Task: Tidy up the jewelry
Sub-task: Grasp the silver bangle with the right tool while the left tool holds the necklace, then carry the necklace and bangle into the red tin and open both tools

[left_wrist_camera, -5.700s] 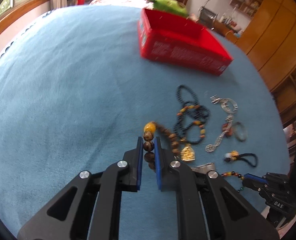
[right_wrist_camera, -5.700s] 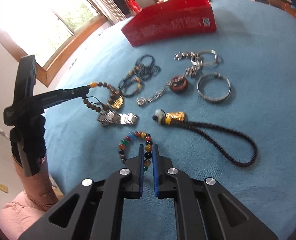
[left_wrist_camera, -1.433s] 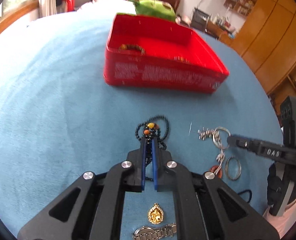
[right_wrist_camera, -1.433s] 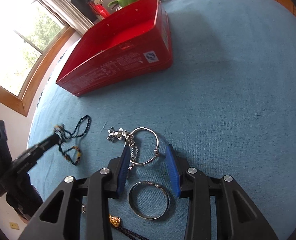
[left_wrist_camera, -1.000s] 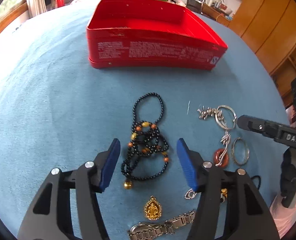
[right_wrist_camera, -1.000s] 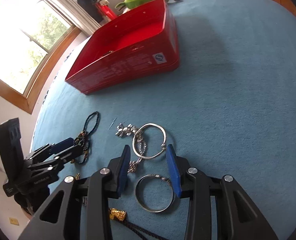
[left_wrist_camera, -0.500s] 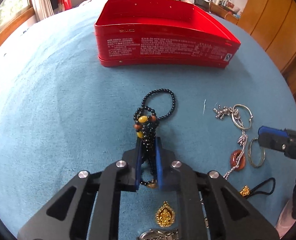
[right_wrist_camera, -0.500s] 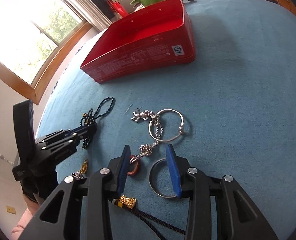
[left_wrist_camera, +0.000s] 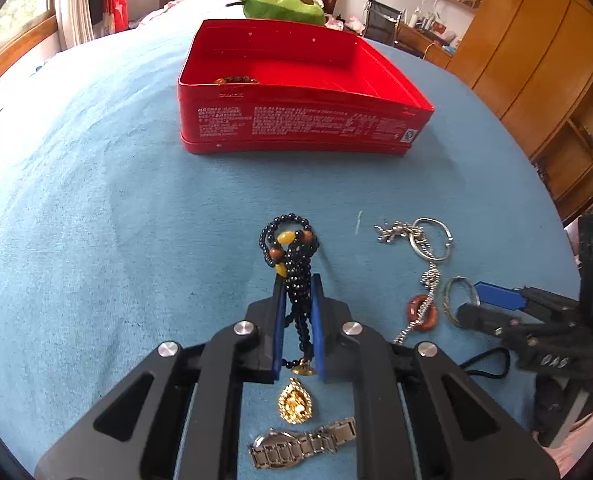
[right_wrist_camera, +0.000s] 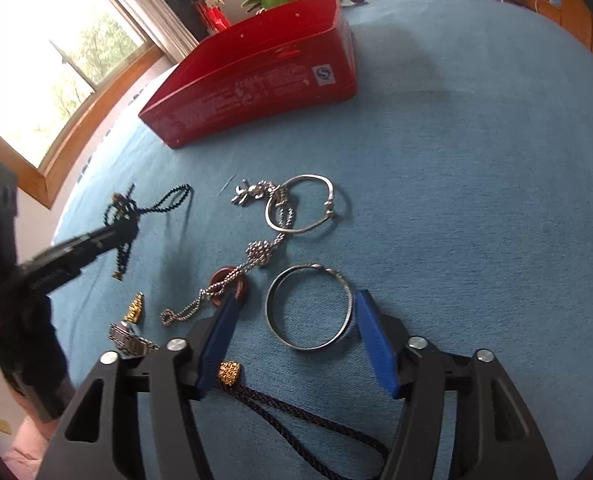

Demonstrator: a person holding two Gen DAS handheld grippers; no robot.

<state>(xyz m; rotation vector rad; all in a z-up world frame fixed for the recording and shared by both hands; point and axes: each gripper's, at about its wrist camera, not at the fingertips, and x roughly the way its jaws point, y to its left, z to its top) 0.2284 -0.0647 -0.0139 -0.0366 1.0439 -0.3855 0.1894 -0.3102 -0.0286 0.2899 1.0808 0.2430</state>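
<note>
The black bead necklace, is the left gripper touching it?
Touching. The left wrist view shows the left gripper shut on the black bead necklace, blue fingers pressed against the strands on both sides.

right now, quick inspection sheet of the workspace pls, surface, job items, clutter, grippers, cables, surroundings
Surface: blue cloth covers the table.
Job's things: red tin, open, one beaded piece inside at its left front corner. Black bead necklace lifted by the left gripper. On the cloth: plain silver bangle, clasp bangle, silver chain through a red ring, gold pendant, silver watch, black cord loop with gold charm.
Clutter: nothing seen.
Grippers: left shut on the necklace; right gripper open, jaws either side of the plain bangle.
Cables: nothing seen.
Surroundings: green plush behind the tin, window, wooden cabinets.
</note>
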